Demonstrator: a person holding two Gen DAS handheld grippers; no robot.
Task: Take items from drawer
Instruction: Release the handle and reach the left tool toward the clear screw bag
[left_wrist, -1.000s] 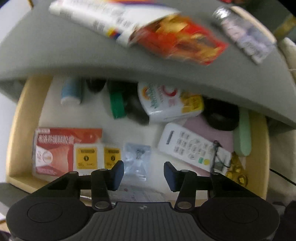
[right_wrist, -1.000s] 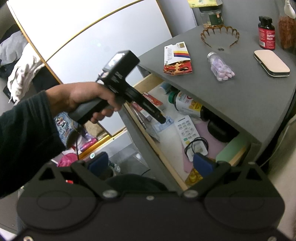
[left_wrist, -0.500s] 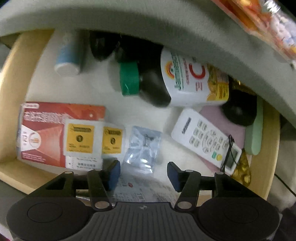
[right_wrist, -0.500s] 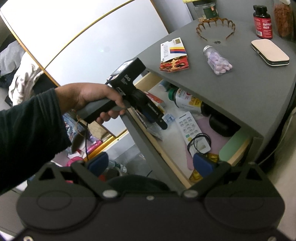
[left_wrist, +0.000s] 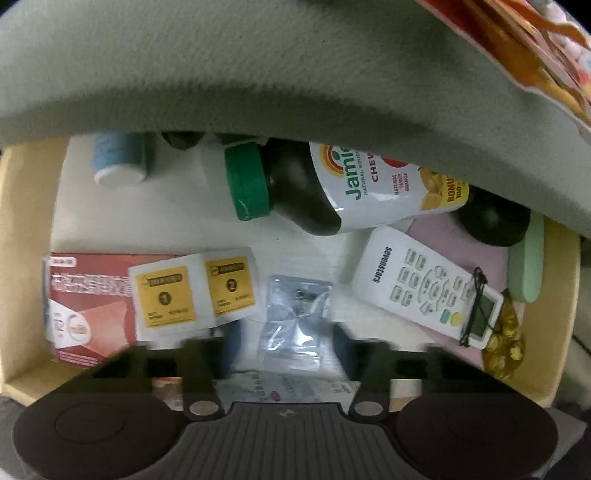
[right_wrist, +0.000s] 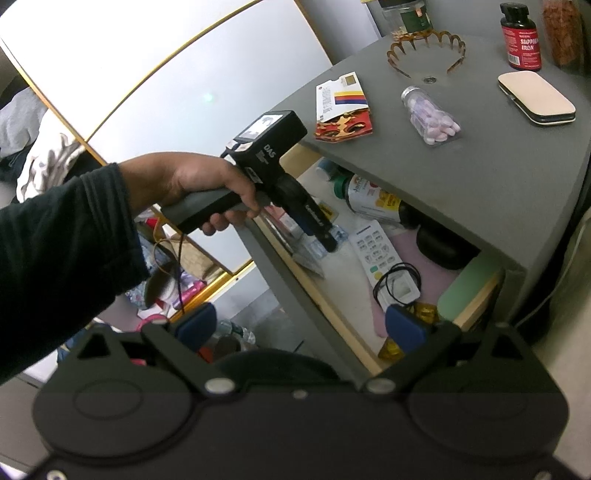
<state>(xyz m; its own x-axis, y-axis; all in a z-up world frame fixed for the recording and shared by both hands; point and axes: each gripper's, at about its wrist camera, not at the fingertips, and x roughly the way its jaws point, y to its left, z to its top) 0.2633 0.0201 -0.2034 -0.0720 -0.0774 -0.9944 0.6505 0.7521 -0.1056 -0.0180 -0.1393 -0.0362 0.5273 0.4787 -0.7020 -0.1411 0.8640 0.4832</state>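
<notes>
1. The drawer (left_wrist: 22, 258) stood pulled out beneath the grey cabinet top (left_wrist: 258, 74); in the left wrist view that top covered the drawer's rear part, so whatever lay further back could not be seen
2. The left gripper (left_wrist: 282, 341) was lowered into the drawer with its jaws set wide, one on either side of a clear plastic packet (left_wrist: 295, 321); both blue fingertips (left_wrist: 231, 341) were smeared by motion blur, and contact with the packet could not be judged
3. The packet lay flat on the drawer floor near the front wall, between two yellow-labelled sachets (left_wrist: 195, 291) and a white remote control (left_wrist: 424, 288); its contents were too small to identify
4. A red box (left_wrist: 88, 306) lay under the sachets, its lower edge hidden by the gripper body
5. A dark vitamin bottle (left_wrist: 332, 188) with a green cap lay on its side, its base hidden beneath the cabinet top; a blue-and-white container (left_wrist: 118, 162) and a black round object (left_wrist: 495, 221) were likewise partly covered
6. In the right wrist view, the left hand (right_wrist: 207, 192) gripped the tool handle, and the tool's fingers blocked sight of the packet
7. The right gripper (right_wrist: 299, 326) was held away from the drawer, spread wide and holding nothing
8. On the cabinet top lay a printed card packet (right_wrist: 341, 107), a pill bottle (right_wrist: 430, 114), a hair comb (right_wrist: 424, 48) and a beige case (right_wrist: 535, 98); a red-labelled bottle (right_wrist: 521, 37) stood at the rear
</notes>
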